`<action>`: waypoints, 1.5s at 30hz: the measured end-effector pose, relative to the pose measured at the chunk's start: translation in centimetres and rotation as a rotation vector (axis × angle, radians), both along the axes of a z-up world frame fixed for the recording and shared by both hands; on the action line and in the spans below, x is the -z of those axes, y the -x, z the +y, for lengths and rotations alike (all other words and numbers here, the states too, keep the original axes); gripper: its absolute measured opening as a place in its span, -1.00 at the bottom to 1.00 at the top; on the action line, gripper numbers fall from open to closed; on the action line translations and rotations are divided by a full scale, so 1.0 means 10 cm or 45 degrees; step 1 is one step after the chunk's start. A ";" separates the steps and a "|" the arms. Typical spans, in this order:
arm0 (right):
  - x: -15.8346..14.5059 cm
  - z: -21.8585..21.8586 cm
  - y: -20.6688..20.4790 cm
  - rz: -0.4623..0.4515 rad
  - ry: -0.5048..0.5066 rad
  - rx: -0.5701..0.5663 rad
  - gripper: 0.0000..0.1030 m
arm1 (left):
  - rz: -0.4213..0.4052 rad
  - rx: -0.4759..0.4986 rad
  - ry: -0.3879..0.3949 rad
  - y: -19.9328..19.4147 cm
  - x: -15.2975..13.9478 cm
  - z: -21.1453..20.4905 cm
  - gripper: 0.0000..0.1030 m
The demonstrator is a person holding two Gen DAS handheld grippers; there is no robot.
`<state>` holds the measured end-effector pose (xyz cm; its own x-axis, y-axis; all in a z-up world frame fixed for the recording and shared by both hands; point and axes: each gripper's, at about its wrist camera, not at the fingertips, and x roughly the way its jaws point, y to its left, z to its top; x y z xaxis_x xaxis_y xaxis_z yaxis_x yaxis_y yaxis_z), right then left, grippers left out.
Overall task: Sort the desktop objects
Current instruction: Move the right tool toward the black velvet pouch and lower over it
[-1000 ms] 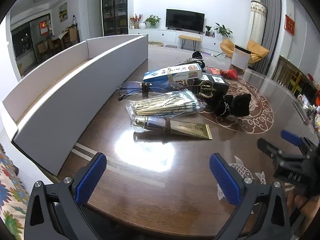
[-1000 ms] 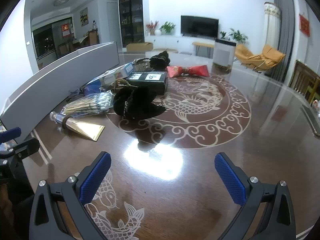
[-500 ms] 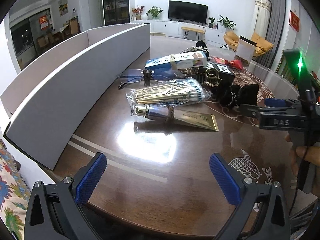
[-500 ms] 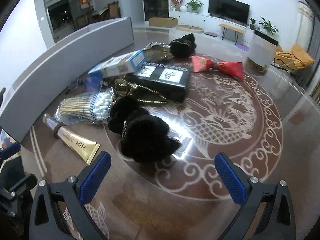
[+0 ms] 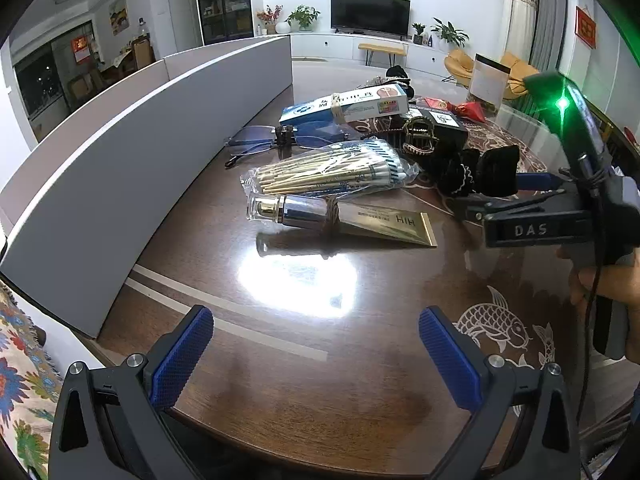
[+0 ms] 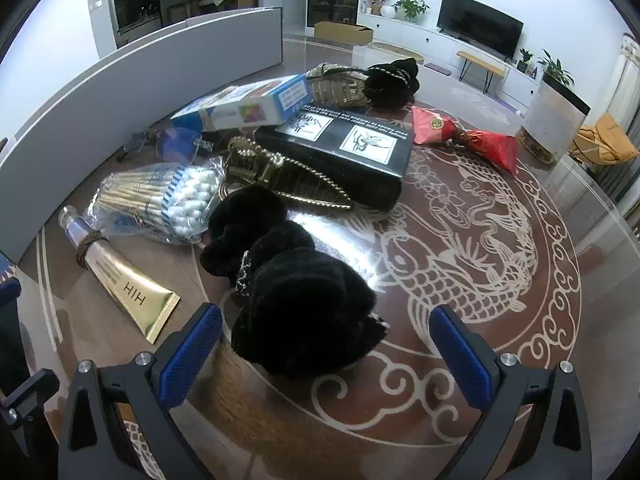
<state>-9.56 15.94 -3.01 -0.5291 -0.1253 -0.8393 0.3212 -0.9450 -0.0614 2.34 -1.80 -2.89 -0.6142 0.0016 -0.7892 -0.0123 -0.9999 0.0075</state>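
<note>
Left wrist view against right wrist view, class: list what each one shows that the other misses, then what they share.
Only the left wrist view shows the right tongs from the side, open around the black fluffy scrunchie, plus the holding hand.

Only the right wrist view shows the second black hair piece in full and the whole dragon inlay.

Both show the gold tube, cotton swab pack, glasses, blue-white box, black box, gold claw clip and red pouch.
</note>
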 end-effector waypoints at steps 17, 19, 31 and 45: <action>0.07 0.03 0.22 -0.020 0.063 0.061 1.00 | -0.006 -0.024 -0.016 0.02 0.01 -0.04 1.00; 0.07 -0.01 0.24 -0.018 0.064 0.053 1.00 | -0.004 -0.027 -0.018 0.02 0.01 -0.06 1.00; 0.08 -0.52 0.05 -0.007 0.068 -0.201 1.00 | 0.013 -0.051 -0.046 0.01 -0.04 -0.15 1.00; 0.10 -0.45 0.10 0.006 0.078 -0.222 1.00 | 0.003 -0.051 -0.042 0.01 -0.02 -0.15 1.00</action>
